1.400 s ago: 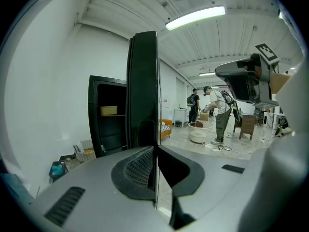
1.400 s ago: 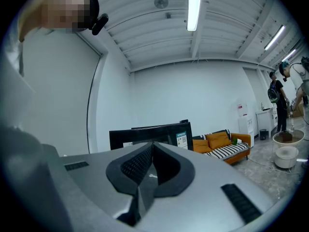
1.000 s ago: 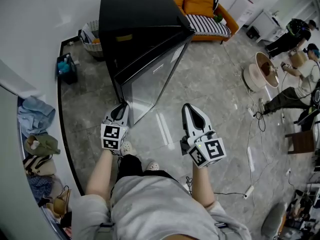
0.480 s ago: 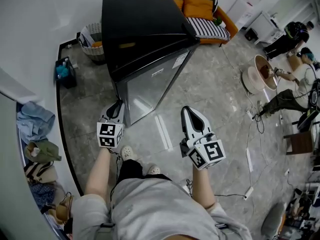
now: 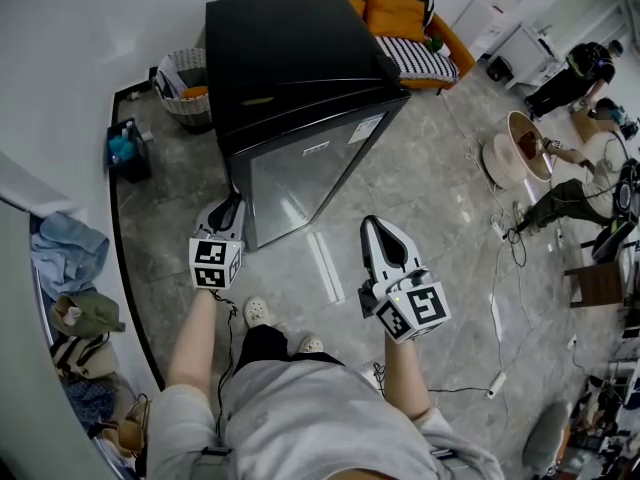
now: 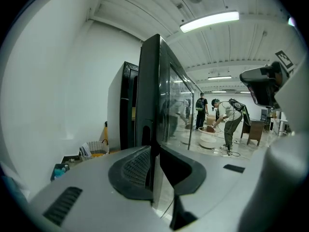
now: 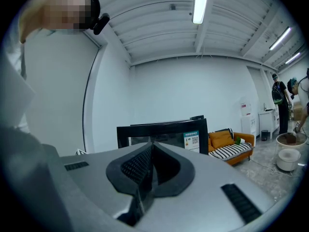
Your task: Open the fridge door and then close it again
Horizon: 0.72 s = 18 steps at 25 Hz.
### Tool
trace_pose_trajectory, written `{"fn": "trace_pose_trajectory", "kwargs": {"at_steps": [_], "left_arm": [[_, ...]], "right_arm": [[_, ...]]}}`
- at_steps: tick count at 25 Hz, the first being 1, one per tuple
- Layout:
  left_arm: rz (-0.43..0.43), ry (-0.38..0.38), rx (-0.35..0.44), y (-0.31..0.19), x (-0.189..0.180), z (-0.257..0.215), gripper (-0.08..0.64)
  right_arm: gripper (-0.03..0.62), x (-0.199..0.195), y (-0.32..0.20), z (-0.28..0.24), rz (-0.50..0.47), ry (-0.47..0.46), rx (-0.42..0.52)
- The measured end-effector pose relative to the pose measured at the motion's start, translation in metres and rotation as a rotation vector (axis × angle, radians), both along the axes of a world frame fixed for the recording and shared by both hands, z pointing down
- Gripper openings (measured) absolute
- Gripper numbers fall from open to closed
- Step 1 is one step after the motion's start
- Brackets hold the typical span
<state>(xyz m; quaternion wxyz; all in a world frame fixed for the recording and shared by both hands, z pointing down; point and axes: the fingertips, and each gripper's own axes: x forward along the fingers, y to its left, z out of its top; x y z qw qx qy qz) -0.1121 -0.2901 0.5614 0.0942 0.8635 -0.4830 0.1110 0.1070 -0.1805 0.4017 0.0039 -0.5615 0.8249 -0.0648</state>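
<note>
The label [image 5: 366, 128] on the fridge [image 5: 300, 163] is too small to read. At the head view's right edge, a person [image 5: 560, 201] is cut off by the frame. At lower left, clothes [image 5: 68, 246] lie partly behind a white wall [image 5: 20, 368].

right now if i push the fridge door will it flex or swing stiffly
Probably swings stiffly: the fridge door looks like a flat rigid panel. Its glossy face may be slippery. The jaws of the left gripper are opening around its edge.
</note>
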Motion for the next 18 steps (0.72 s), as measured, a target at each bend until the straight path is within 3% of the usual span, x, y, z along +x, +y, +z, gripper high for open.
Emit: {"fn": "trace_pose_trajectory", "kwargs": {"at_steps": [18], "left_arm": [[-0.002, -0.02, 0.01, -0.048, -0.017, 0.0, 0.077]], "right_arm": [[0.017, 0.0, 0.002, 0.008, 0.049, 0.014, -0.025]]}}
